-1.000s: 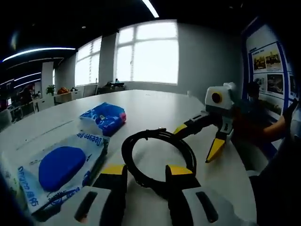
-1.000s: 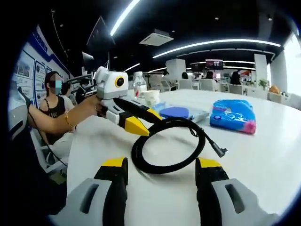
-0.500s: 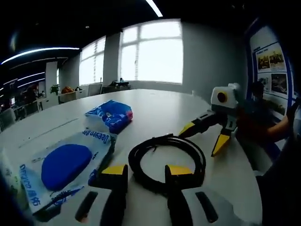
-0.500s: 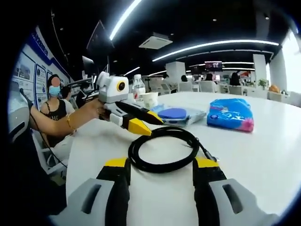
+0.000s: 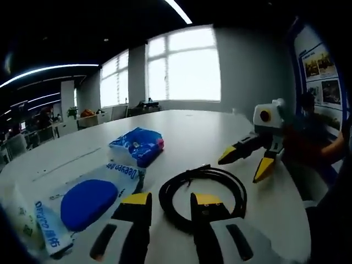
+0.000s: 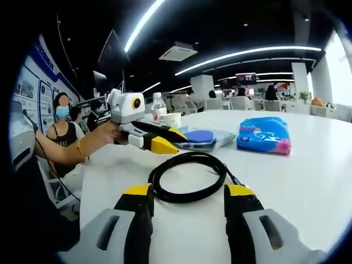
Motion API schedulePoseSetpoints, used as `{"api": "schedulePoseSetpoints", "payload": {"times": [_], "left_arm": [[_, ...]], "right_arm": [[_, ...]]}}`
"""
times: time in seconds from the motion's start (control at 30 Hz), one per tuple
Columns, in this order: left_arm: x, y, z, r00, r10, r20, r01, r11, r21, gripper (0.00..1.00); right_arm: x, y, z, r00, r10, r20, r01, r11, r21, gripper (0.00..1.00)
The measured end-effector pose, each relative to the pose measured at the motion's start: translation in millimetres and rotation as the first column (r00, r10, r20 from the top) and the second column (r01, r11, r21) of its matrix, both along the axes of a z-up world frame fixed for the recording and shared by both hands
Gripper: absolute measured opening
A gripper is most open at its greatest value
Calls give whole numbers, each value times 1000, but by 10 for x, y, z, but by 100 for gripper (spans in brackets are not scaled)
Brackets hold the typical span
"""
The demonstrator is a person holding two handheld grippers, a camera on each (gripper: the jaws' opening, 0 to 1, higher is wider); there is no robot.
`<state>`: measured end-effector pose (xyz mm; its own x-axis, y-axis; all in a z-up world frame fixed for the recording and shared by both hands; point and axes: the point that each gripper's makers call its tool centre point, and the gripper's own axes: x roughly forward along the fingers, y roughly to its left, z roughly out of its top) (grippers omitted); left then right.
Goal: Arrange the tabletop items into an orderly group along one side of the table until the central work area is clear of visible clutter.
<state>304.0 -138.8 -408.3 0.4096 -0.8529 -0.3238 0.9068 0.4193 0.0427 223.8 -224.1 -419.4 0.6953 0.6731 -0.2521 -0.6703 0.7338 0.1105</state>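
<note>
A black coiled cable (image 5: 202, 191) lies flat on the white table (image 5: 181, 129), between the two grippers. In the left gripper view the left gripper (image 5: 171, 201) has its two yellow-tipped jaws a little apart, released, and nothing is between them; the near edge of the coil is just behind the tips. In the right gripper view the same cable (image 6: 190, 175) lies in front of the right gripper (image 6: 190, 192), whose jaws stand wide apart and also grasp nothing. The near arc of the coil sits between the two tips, but I cannot tell if it touches them.

In the left gripper view a blue soft packet (image 5: 137, 145) lies on the table to the left of the cable, apart from it. Nearer to the camera is a flat pack of wet wipes (image 5: 85, 201) with a blue oval lid; one corner reaches close to the left jaw. The right gripper (image 5: 246, 160) comes in from the right side, beside the far edge of the coil.

In the right gripper view the left gripper (image 6: 163, 140) is held by a person's hand (image 6: 114, 132), just behind the cable. Behind it lie the wipes pack (image 6: 201, 137), a paper cup (image 6: 174, 119) and a clear bottle (image 6: 158, 105). The blue packet (image 6: 265, 135) is on the right, well apart from the coil.
</note>
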Motion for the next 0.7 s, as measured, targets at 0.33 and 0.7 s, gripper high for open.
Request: {"api": "schedulePoseSetpoints", "payload": {"times": [0.33,0.7], "left_arm": [[89,-34,236,998,62,-27,-65,991,-119,26],[218,-55,271,994,111,10,-110,992,-67,27]], "right_arm": [[112,-95,119,994,-35,100,47,992,-116,47],[254,-296,189,983,-113,146,135,980,-147,43]]}}
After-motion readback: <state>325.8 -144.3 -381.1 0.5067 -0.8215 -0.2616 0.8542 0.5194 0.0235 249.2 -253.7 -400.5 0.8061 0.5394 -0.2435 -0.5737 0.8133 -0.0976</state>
